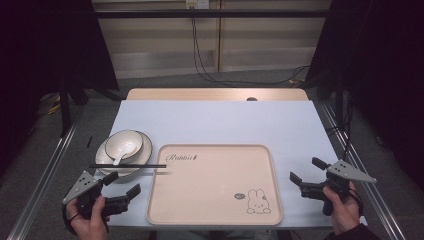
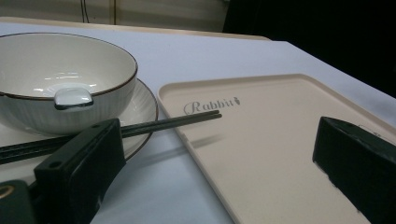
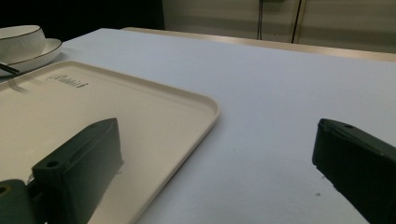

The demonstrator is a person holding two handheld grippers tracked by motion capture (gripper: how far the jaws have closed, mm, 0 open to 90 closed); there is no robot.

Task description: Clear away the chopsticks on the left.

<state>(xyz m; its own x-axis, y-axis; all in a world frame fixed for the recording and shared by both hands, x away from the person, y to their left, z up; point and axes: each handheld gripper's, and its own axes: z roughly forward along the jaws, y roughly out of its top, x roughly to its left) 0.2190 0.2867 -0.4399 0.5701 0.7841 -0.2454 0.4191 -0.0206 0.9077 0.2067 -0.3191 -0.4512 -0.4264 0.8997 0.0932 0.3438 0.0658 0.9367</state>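
The tray (image 1: 215, 185) was a smooth, matte cream rectangle with rounded corners, a raised rim, script lettering and a small rabbit print. Left of the tray, a glossy ribbed white bowl (image 1: 123, 145) with a dark rim sat on a matching plate (image 1: 144, 150), holding a white spoon (image 1: 121, 155) whose handle end was hard to make out. Thin black chopsticks (image 1: 127, 166) lay across the plate, tips over the tray's edge. The left gripper (image 1: 122, 184) near the tray's left corner and the right gripper (image 1: 306, 176) off its right edge both gaped wide, holding nothing.
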